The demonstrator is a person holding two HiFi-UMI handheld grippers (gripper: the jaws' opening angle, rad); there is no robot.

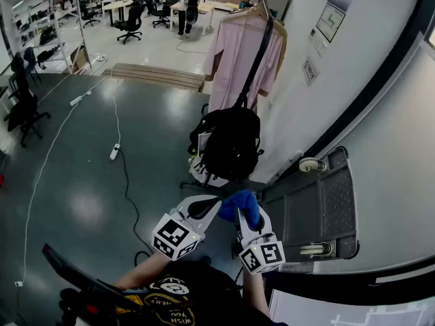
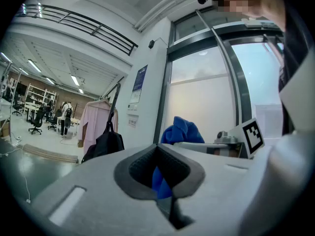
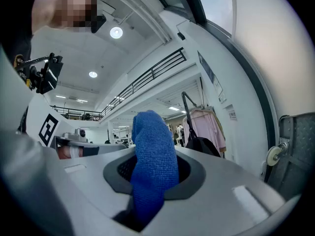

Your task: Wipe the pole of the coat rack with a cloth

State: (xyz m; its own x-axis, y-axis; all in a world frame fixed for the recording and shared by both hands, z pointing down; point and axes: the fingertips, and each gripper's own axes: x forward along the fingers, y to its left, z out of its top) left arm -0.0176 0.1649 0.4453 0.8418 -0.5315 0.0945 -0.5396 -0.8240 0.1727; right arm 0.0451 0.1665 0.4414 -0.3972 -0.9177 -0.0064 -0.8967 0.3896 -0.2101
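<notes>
In the head view the coat rack (image 1: pixel 239 66) stands ahead by the white wall. It carries a pink shirt (image 1: pixel 231 53) and a black bag (image 1: pixel 230 141), which hide most of its pole. Both grippers are low and close to me, well short of the rack. A blue cloth (image 1: pixel 239 204) bunches up between them. My right gripper (image 1: pixel 246 216) is shut on the blue cloth (image 3: pixel 150 161), which sticks up out of its jaws. My left gripper (image 1: pixel 216 204) is shut on a corner of the same cloth (image 2: pixel 159 181). The rack (image 2: pixel 103 127) shows small in the left gripper view.
A grey platform cart (image 1: pixel 319 209) with castors lies on the floor against the wall, right of the rack. A white cable and power strip (image 1: pixel 115 152) run across the dark floor at left. Desks, chairs and people stand far back.
</notes>
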